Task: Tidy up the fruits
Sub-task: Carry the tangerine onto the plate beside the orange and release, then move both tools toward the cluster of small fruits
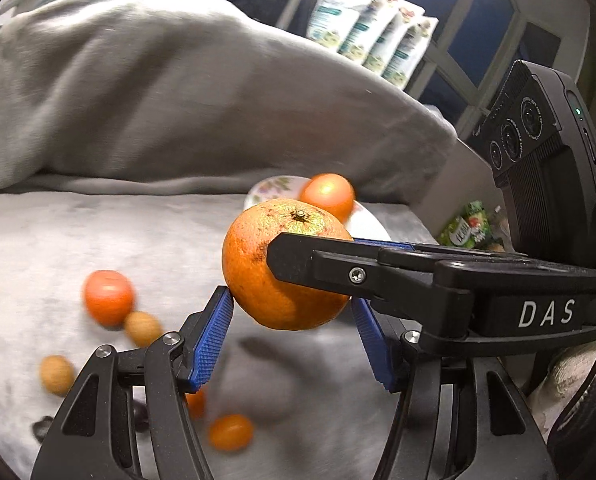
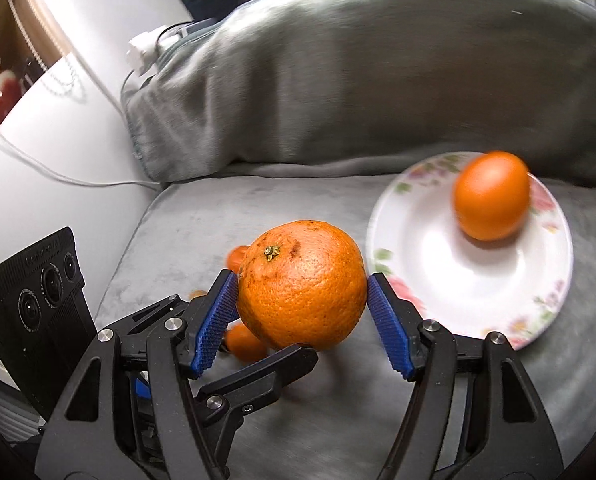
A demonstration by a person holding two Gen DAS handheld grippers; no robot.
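Your right gripper point(image 2: 302, 304) and left gripper point(image 1: 293, 312) both pinch big orange point(image 2: 304, 284), left contact unclear. Uneven release drops it short of plate point(image 2: 546, 300).

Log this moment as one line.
left gripper: shut on orange | right gripper: shut on orange | plate: holds one tangerine

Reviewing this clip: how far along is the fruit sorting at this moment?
Done: one orange fruit lies on the floral plate. In hand: the large orange sits between the right tongs, and the left tongs bracket it too; which pair carries it is unclear. Left: several small fruits lie loose on the grey cushion.
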